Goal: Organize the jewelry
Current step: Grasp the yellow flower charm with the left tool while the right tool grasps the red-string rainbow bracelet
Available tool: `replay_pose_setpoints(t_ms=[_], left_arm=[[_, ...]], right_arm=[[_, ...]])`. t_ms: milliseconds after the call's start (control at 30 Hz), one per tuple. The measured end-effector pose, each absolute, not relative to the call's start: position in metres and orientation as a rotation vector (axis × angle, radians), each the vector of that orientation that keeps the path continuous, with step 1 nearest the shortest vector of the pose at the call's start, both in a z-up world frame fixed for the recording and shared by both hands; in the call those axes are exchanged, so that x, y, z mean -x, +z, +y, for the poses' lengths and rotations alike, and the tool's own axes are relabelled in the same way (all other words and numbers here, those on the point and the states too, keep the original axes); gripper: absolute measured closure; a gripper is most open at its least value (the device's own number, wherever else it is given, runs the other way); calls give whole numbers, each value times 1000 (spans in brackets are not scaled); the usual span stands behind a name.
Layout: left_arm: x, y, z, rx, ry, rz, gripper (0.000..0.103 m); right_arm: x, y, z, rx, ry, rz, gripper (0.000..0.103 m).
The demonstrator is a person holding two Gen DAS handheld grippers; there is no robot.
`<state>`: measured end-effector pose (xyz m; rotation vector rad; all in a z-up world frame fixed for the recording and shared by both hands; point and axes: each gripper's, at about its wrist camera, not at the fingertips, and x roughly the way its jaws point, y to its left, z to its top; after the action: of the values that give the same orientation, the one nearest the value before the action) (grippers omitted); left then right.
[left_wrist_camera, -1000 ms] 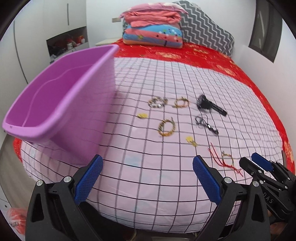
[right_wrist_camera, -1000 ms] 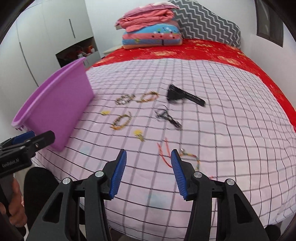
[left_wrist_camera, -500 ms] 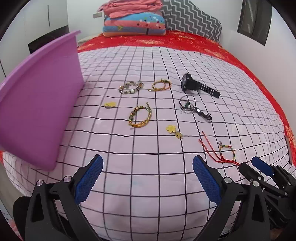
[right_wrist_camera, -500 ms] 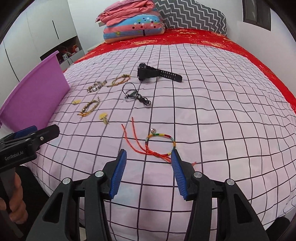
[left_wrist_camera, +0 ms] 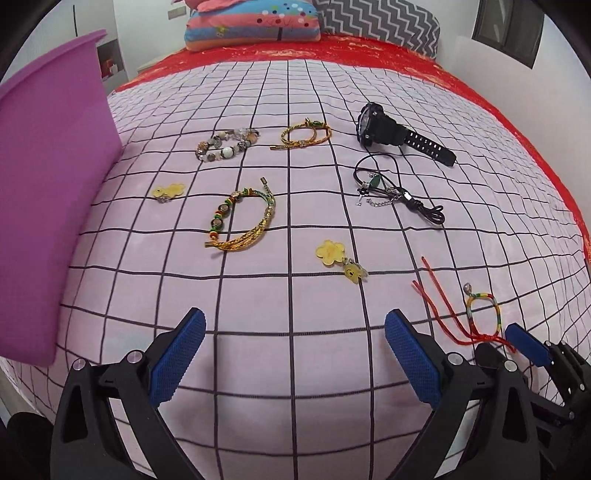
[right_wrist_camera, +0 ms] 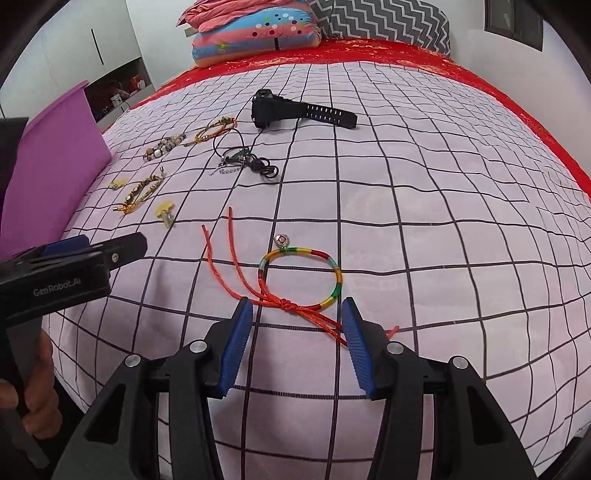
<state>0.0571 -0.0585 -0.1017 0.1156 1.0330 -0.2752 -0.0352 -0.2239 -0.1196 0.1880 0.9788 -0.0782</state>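
Note:
Several pieces of jewelry lie on the pink checked bedspread (left_wrist_camera: 295, 258). A rainbow cord bracelet with red strings (right_wrist_camera: 301, 275) lies just ahead of my open right gripper (right_wrist_camera: 295, 325), its knot between the fingertips. My left gripper (left_wrist_camera: 295, 343) is open and empty above bare cloth. Ahead of it lie a gold braided bracelet (left_wrist_camera: 242, 219), a bead bracelet (left_wrist_camera: 225, 144), a thin gold bracelet (left_wrist_camera: 304, 134), a black watch (left_wrist_camera: 399, 134), a black cord necklace (left_wrist_camera: 391, 188) and two yellow flower charms (left_wrist_camera: 338, 258) (left_wrist_camera: 168, 192). A purple bin (left_wrist_camera: 48, 184) stands at the left.
Folded quilts (left_wrist_camera: 255, 26) and a zigzag pillow (left_wrist_camera: 380, 22) sit at the bed's head on a red sheet (left_wrist_camera: 517, 122). White cupboards (right_wrist_camera: 74, 55) stand at the left. The right gripper also shows in the left wrist view (left_wrist_camera: 517, 343).
Both grippers have moved forward and lower toward the bed. The rainbow bracelet now lies close between the right gripper's fingertips. The purple bin has slid to the left edge of both views.

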Motion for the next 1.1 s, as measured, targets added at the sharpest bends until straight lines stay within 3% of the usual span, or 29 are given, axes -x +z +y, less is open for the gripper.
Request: replay_pose_setpoints(t_ms=[633, 700, 933, 1000, 1067, 1100], left_arm=[[-87, -123, -81, -113, -301, 1002, 10], [-87, -122, -82, -114, -299, 988, 15], [-81, -119, -87, -132, -305, 956, 51], [-78, -118, -88, -136, -309, 949, 66], [-75, -117, -88, -138, -320, 949, 87], [-75, -117, -88, -136, -327, 954, 90]], right_arm=[[16, -130, -218, -109, -69, 932, 55], [15, -131, -218, -100, -68, 928, 55], [14, -132, -217, -90, -63, 918, 59], [13, -131, -216, -84, -62, 917, 68], [14, -130, -215, -78, -64, 918, 78], [14, -130, -216, -77, -65, 919, 84]])
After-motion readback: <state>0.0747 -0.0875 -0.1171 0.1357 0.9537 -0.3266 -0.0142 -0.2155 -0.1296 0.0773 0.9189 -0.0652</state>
